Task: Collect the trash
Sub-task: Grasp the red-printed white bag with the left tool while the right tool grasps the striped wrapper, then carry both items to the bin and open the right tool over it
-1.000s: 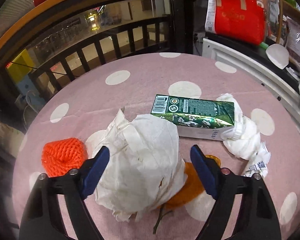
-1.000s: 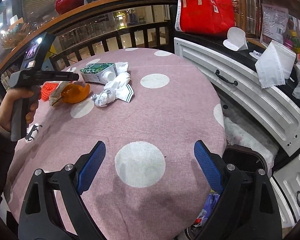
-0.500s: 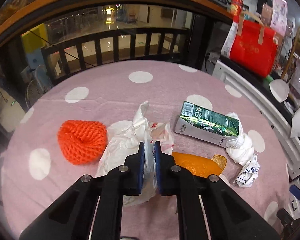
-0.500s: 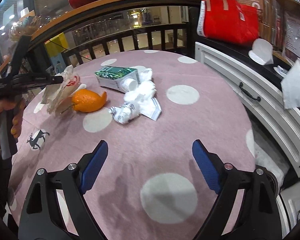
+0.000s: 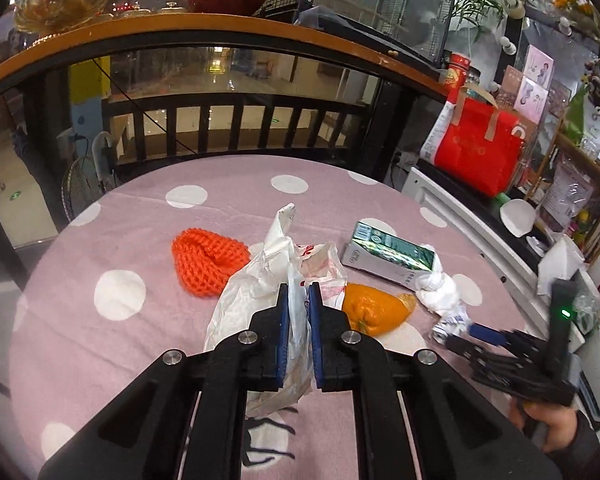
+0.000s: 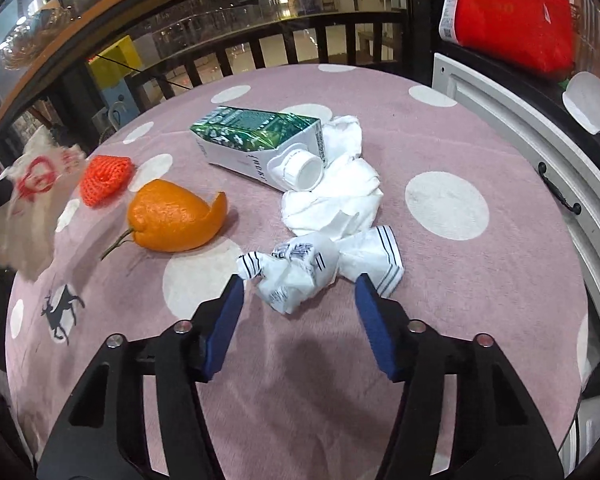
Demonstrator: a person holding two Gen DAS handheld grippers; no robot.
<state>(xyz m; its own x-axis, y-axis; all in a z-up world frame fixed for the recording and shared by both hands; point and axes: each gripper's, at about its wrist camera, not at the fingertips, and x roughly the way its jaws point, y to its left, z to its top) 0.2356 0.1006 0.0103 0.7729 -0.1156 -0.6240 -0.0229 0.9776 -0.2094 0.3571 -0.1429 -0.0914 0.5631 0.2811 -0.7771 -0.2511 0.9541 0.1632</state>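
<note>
My left gripper (image 5: 298,294) is shut on a crumpled white plastic bag (image 5: 252,284) with red print and holds it above the pink dotted table (image 5: 140,240). In the right wrist view the bag (image 6: 28,192) hangs blurred at the far left. My right gripper (image 6: 298,280) is closing. A crumpled printed wrapper (image 6: 296,272) sits between its tips, and the pads do not touch it. Beyond lie a white tissue wad (image 6: 340,184), a green drink carton (image 6: 260,136) on its side, an orange peel (image 6: 172,216) and an orange foam net (image 6: 106,174).
A white cabinet (image 6: 540,140) with a dark handle runs along the table's right side, and a red bag (image 6: 508,12) stands on it. A dark railing (image 5: 220,120) lies behind the table. A person's hand (image 5: 552,428) holds the right gripper's handle.
The left jaws have shut on the bag and lifted it, uncovering the orange peel. The right gripper has moved across the table up to the wrapper, and its jaws have narrowed.
</note>
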